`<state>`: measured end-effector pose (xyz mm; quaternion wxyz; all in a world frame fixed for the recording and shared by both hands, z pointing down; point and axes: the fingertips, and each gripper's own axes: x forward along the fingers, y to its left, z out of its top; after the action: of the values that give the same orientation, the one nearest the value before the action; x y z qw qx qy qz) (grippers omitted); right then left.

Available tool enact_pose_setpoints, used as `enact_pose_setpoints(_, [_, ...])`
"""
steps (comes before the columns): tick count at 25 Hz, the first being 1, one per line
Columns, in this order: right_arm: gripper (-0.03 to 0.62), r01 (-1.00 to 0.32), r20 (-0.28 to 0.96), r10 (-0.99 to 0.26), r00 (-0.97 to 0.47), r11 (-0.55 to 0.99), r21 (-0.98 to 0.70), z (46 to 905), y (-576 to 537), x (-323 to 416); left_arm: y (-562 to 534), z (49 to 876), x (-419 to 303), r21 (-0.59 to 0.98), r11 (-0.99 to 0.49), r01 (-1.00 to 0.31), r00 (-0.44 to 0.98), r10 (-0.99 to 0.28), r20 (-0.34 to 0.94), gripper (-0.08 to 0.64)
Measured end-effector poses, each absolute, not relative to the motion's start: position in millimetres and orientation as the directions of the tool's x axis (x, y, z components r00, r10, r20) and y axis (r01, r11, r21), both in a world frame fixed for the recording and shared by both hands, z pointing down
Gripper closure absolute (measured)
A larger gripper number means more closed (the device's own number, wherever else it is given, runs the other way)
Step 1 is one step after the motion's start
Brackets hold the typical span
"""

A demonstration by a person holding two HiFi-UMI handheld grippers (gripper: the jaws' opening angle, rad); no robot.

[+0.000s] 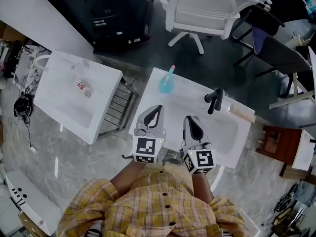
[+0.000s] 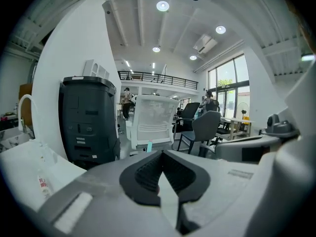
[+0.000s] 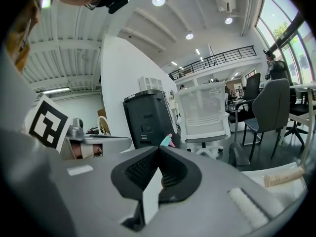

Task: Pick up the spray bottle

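Spray bottle [image 1: 166, 84], translucent blue body, pinkish trigger top, apparently upright

My left gripper [image 1: 158, 107] and right gripper [image 1: 190, 118] have matt grey plastic shells. Their black pads [image 2: 146, 174] look rubbery and finely ribbed. The spray bottle [image 1: 166, 82] is smooth, translucent blue plastic with a pink plastic tip. The basin [image 1: 232, 132] is white and smooth with a soft sheen, though I cannot tell its material. The faucet [image 1: 214, 101] is matt black. My shirt [image 1: 148, 206] is soft checked cloth. The floor [image 1: 98, 157] looks like polished grey stone. The chair [image 1: 207, 9] is white plastic.
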<state>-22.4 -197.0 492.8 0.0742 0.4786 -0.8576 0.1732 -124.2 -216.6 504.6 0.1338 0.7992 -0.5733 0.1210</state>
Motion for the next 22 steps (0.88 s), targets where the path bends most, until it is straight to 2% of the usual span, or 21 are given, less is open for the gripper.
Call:
enact_pose_setpoints(15, [0.591, -0.871, 0.344, -0.801, -0.489, 0.426, -0.246, 518.7, -226.5, -25.4, -283.1, 534.7, -128.4, 0.097, -0.341, -0.935, 0.350, -0.847, 0.401, 0.544])
enact_pose_setpoints(22, [0.591, -0.877, 0.358, -0.802, -0.478, 0.409, -0.253, 526.3, -236.5, -27.5, -305.9, 551.1, -126.5, 0.106, -0.365, -0.925, 0.372, -0.816, 0.441, 0.475])
